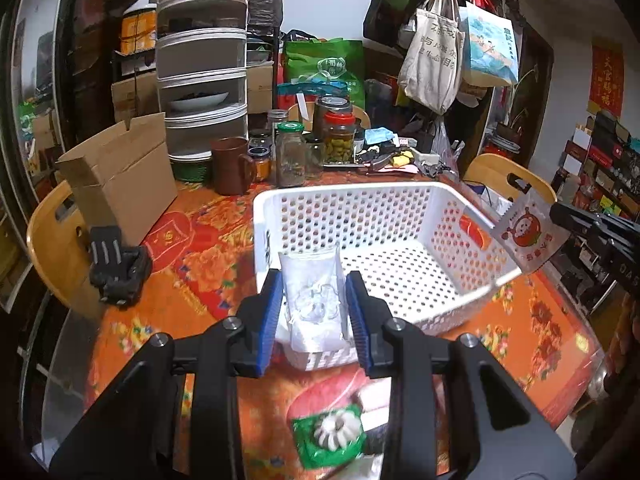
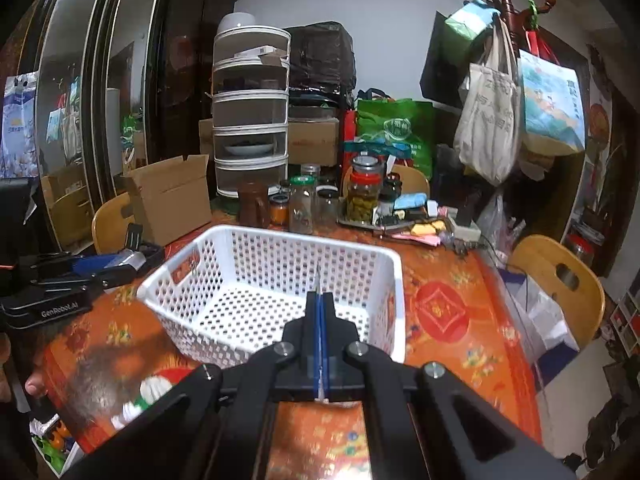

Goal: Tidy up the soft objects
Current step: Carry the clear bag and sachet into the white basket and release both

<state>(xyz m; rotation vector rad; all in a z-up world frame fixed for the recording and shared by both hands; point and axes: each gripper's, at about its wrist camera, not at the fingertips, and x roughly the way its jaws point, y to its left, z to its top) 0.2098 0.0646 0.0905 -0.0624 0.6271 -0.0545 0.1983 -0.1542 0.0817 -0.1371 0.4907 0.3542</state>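
A white perforated basket [image 1: 460, 292] stands on the orange floral tablecloth; it also shows in the right wrist view [image 2: 276, 236]. My left gripper [image 1: 314, 294] is shut on a clear plastic packet [image 1: 314, 300] and holds it over the basket's near corner. My right gripper [image 2: 320, 298] is shut on a thin flat sachet, seen edge-on [image 2: 317, 280], at the basket's near rim. In the left wrist view that sachet [image 1: 528, 234] is white with a red cartoon print, held at the basket's right rim. A green packet with a white flower shape [image 1: 332, 432] lies on the table below my left gripper.
Jars [image 1: 340, 140], a brown mug [image 1: 232, 166] and a tiered white rack [image 1: 204, 60] stand behind the basket. A cardboard box [image 1: 120, 184] sits at the left. Wooden chairs [image 2: 560, 276] flank the table. More packets [image 2: 148, 396] lie at the near left.
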